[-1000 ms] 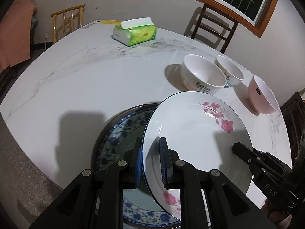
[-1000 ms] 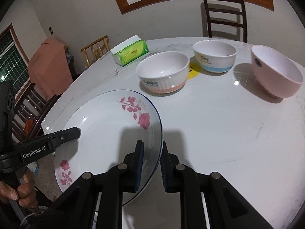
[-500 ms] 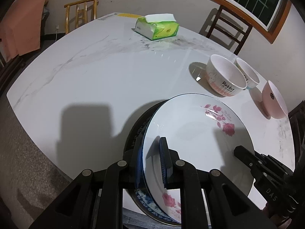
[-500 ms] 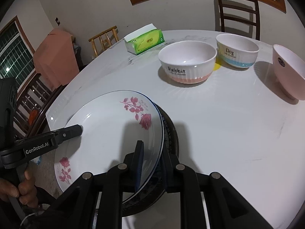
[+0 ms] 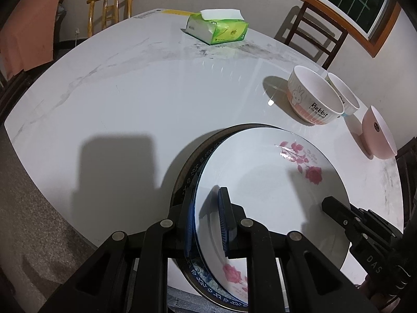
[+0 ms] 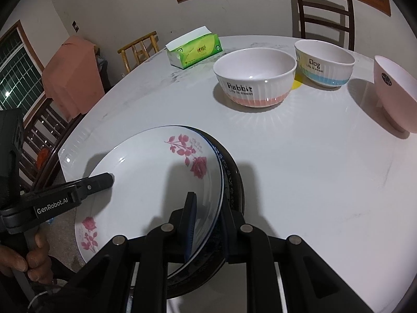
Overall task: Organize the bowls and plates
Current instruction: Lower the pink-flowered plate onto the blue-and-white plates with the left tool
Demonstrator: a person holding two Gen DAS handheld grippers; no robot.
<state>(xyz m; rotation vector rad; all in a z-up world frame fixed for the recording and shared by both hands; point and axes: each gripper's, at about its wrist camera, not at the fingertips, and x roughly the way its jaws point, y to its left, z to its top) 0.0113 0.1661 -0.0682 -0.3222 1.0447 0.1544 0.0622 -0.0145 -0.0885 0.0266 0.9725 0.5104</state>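
Note:
A white plate with pink roses (image 5: 265, 182) (image 6: 146, 182) lies nearly nested on a blue-patterned plate (image 5: 208, 284) (image 6: 230, 180) at the table's near edge. My left gripper (image 5: 207, 224) is shut on the rose plate's left rim. My right gripper (image 6: 208, 224) is shut on its right rim. Each gripper shows in the other's view: the right one (image 5: 331, 206) and the left one (image 6: 104, 180). A Rabbit bowl (image 5: 314, 95) (image 6: 254, 77), a Dog bowl (image 5: 342, 94) (image 6: 324, 62) and a pink bowl (image 5: 378, 133) (image 6: 394, 91) stand beyond.
A green tissue box (image 5: 217, 28) (image 6: 194, 48) sits far back on the white marble table (image 5: 143, 91) (image 6: 312, 161). Wooden chairs (image 5: 312, 34) (image 6: 324, 10) stand around it. An orange cloth (image 6: 69, 78) hangs on a chair at the left.
Both grippers have carried the rose plate over the blue-patterned plate and lowered it until it lies almost nested on it. The bowls have not moved.

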